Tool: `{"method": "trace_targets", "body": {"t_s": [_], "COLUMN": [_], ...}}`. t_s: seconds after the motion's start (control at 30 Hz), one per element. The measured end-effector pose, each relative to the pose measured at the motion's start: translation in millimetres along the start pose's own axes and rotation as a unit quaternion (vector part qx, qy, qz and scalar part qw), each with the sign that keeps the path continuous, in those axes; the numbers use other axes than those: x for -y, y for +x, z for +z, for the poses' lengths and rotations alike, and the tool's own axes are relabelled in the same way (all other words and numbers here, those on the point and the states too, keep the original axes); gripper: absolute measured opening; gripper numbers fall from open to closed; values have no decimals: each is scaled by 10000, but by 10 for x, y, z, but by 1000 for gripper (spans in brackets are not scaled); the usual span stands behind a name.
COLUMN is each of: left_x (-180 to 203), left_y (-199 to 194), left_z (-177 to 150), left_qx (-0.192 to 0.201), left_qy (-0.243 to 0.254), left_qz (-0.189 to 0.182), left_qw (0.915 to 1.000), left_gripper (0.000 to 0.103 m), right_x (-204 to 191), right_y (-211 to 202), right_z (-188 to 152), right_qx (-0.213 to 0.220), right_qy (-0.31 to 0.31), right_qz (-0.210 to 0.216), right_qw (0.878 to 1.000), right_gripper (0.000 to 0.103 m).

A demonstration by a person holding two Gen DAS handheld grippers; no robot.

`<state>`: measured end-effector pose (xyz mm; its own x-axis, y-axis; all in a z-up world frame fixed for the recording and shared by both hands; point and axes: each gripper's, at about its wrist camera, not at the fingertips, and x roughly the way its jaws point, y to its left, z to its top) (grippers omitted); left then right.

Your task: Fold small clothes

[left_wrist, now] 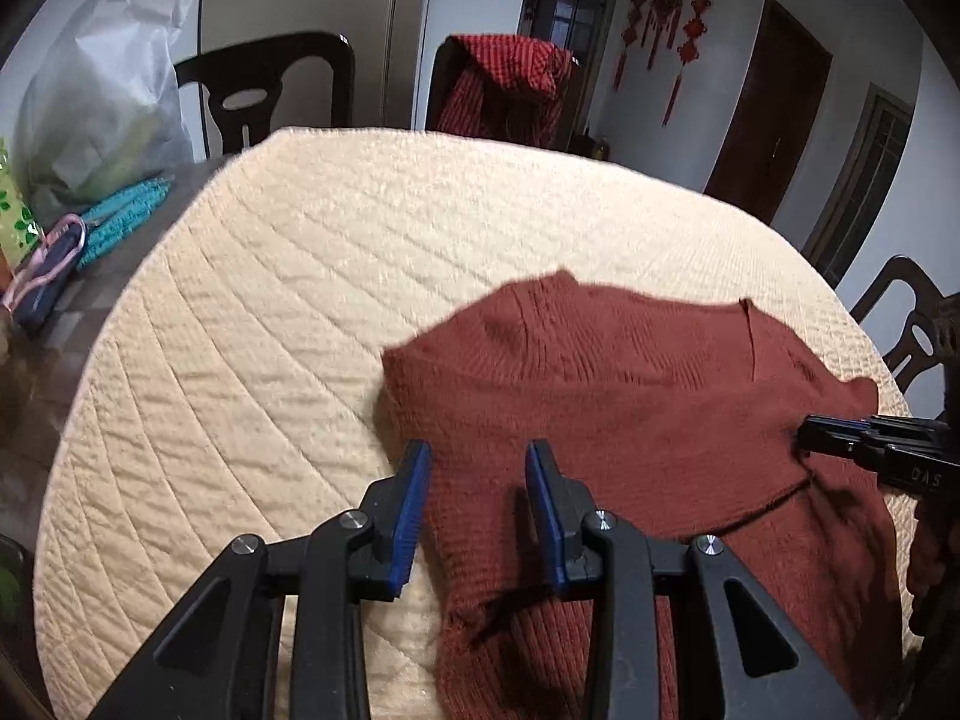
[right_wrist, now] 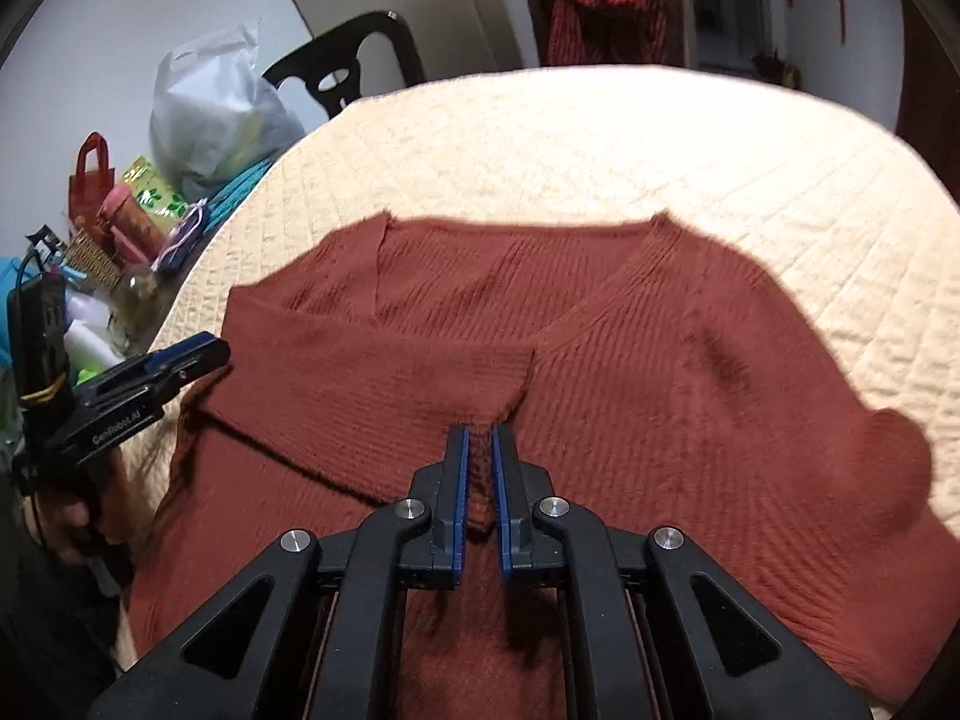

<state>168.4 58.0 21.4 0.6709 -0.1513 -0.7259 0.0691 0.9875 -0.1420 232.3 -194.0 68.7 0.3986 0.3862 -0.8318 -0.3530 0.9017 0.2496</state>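
A rust-red knit sweater (left_wrist: 600, 390) lies spread on the cream quilted table cover (left_wrist: 270, 300), with a sleeve folded across its body (right_wrist: 360, 360). My left gripper (left_wrist: 477, 474) hovers open over the sweater's left edge, and the fabric lies flat beneath its blue pads. From the right wrist view, the left gripper (right_wrist: 204, 354) shows at the sweater's left side, held by a hand. My right gripper (right_wrist: 480, 456) is shut on a pinch of the sweater's knit near the folded sleeve's cuff. Its tip (left_wrist: 807, 435) shows at the sweater's right side in the left wrist view.
A white plastic bag (left_wrist: 102, 120), a turquoise knit item (left_wrist: 120, 216) and assorted clutter (right_wrist: 120, 222) crowd the table's left side. Dark chairs (left_wrist: 264, 84) stand behind the table, one draped with a red checked garment (left_wrist: 510, 84). Another chair (left_wrist: 906, 324) stands at the right.
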Motion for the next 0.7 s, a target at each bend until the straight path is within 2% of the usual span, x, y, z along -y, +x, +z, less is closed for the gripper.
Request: {"method": "trace_targets", "body": {"t_s": [0.1, 0.17, 0.33, 0.4, 0.43, 0.53, 0.63, 0.7], "left_x": [2, 37, 35, 25, 6, -13, 59, 111], "left_y": [53, 129, -36, -60, -33, -86, -281, -409], "left_z": [5, -62, -172, -223, -253, -278, -311, -348], "left_qx": [-101, -336, -276, -268, -325, -319, -126, -41], "left_qy": [3, 128, 128, 171, 142, -4, 41, 43], "left_qz": [51, 159, 116, 142, 147, 148, 190, 170], "left_qw": [9999, 9992, 9995, 9994, 9993, 9994, 9997, 9998], "left_gripper": [36, 36, 36, 36, 39, 38, 38, 38], "right_x": [-34, -53, -51, -48, -19, 45, 73, 140], "right_y": [-8, 107, -20, 2, 48, -55, -260, -412], "right_z": [-12, -72, -176, -235, -283, -350, -464, -573], "right_qx": [24, -231, -113, -199, -280, -148, 55, 187], "right_qy": [-51, -162, -238, -287, -294, -135, -112, -5], "right_qz": [120, 34, -12, -34, -29, 19, -50, -55], "right_qw": [9999, 9996, 9997, 9994, 9992, 9998, 9999, 9998], "right_gripper": [7, 7, 7, 9, 9, 10, 16, 24]}}
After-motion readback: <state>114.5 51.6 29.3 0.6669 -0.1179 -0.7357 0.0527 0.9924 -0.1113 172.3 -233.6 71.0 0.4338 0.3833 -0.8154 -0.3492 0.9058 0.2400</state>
